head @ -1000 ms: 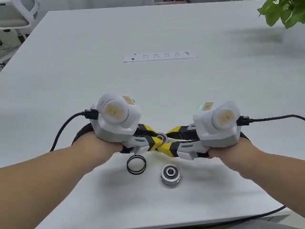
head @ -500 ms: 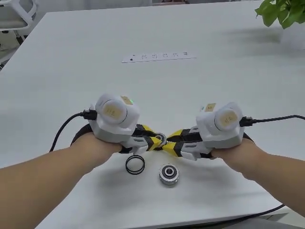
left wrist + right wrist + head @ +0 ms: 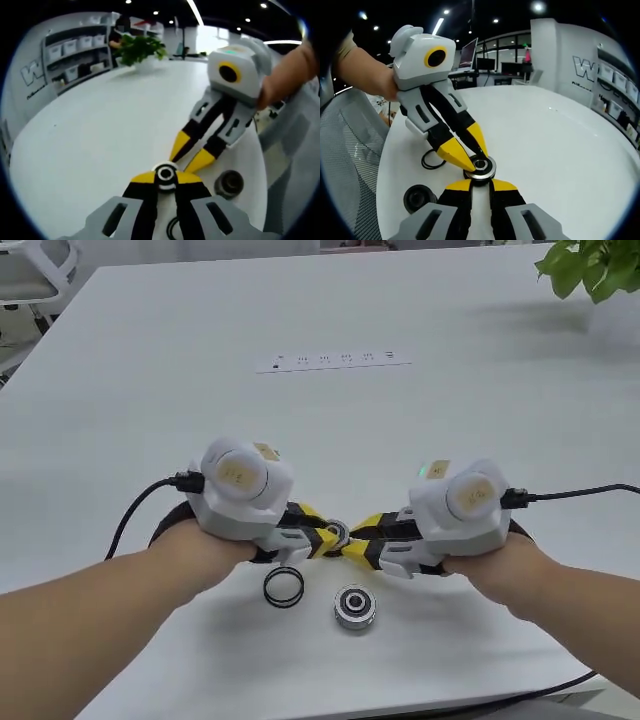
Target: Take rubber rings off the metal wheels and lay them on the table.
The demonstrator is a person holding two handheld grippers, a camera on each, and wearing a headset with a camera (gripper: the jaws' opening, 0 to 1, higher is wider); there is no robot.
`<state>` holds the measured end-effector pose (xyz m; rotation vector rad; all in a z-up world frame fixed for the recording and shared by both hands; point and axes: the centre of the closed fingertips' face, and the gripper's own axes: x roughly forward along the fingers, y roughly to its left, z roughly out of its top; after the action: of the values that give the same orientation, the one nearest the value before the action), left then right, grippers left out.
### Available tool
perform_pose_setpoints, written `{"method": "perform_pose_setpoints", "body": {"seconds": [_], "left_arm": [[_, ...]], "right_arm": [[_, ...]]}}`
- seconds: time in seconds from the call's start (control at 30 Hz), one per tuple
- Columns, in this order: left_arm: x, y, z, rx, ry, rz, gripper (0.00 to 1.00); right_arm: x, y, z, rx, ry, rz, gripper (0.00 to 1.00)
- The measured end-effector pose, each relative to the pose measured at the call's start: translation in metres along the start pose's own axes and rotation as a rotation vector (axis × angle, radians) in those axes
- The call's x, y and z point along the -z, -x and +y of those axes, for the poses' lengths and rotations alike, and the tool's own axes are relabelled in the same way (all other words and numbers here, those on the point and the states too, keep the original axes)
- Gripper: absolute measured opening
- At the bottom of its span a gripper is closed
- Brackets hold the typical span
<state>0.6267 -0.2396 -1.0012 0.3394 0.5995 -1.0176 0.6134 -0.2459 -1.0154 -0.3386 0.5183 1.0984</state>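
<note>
Left gripper (image 3: pixel 166 176): clamped on metal wheel (image 3: pixel 480 167)
Right gripper (image 3: pixel 481 186): tips at it, grip unclear
Table (image 3: pixel 400 420): rubber ring (image 3: pixel 267 587), second wheel (image 3: pixel 355 606)

I count two of my own tools, the left hand-held gripper (image 3: pixel 326 536) and the right hand-held gripper (image 3: pixel 352 542). There are two wheels: one metal wheel (image 3: pixel 337 531) at their tips and another metal wheel (image 3: pixel 355 606) on the tabletop (image 3: pixel 200 390). I also count one loose rubber ring (image 3: pixel 284 587), one socket strip (image 3: pixel 333 361) and one plant (image 3: pixel 590 265).

White power strip (image 3: pixel 333 360), green plant (image 3: pixel 590 265), office chair (image 3: pixel 35 270), shelves of bins (image 3: pixel 75 52)
</note>
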Motion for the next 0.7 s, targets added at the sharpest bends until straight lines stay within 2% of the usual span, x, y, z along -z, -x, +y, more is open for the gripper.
{"method": "perform_pose_setpoints", "body": {"seconds": [0.07, 0.1, 0.13, 0.17, 0.33, 0.43, 0.5, 0.6, 0.7], "left_arm": [[0.0001, -0.0001, 0.0001, -0.001, -0.001, -0.001, 0.13], [0.0001, 0.0000, 0.0001, -0.001, -0.001, -0.001, 0.13], [-0.0003, -0.0003, -0.0011, 0.003, -0.002, -0.003, 0.13], [-0.0002, -0.0002, -0.0009, 0.000, -0.004, 0.000, 0.13], [-0.0002, 0.0002, -0.0010, -0.001, -0.009, 0.001, 0.13], [-0.0001, 0.0000, -0.0005, -0.002, -0.008, 0.002, 0.12], [-0.0001, 0.0000, -0.0005, -0.004, -0.009, 0.000, 0.12], [-0.0002, 0.0000, -0.0002, -0.004, -0.005, -0.005, 0.12], [0.0000, -0.0001, 0.0001, -0.003, -0.004, -0.006, 0.12]], "right_arm": [[0.0003, 0.0006, -0.0010, 0.006, 0.019, 0.010, 0.06], [0.0058, 0.0037, -0.0089, 0.056, 0.026, 0.043, 0.00], [0.0021, -0.0001, -0.0015, 0.002, -0.001, 0.020, 0.00], [0.0036, 0.0016, -0.0060, 0.023, -0.012, 0.024, 0.00], [0.0037, 0.0008, -0.0072, 0.019, -0.041, 0.015, 0.00], [0.0044, 0.0015, -0.0089, 0.020, -0.093, 0.003, 0.00], [0.0038, 0.0019, -0.0077, 0.023, -0.070, 0.004, 0.00], [0.0023, 0.0023, -0.0062, 0.036, 0.015, 0.015, 0.00], [0.0026, 0.0015, -0.0065, 0.029, 0.013, 0.019, 0.00]]}}
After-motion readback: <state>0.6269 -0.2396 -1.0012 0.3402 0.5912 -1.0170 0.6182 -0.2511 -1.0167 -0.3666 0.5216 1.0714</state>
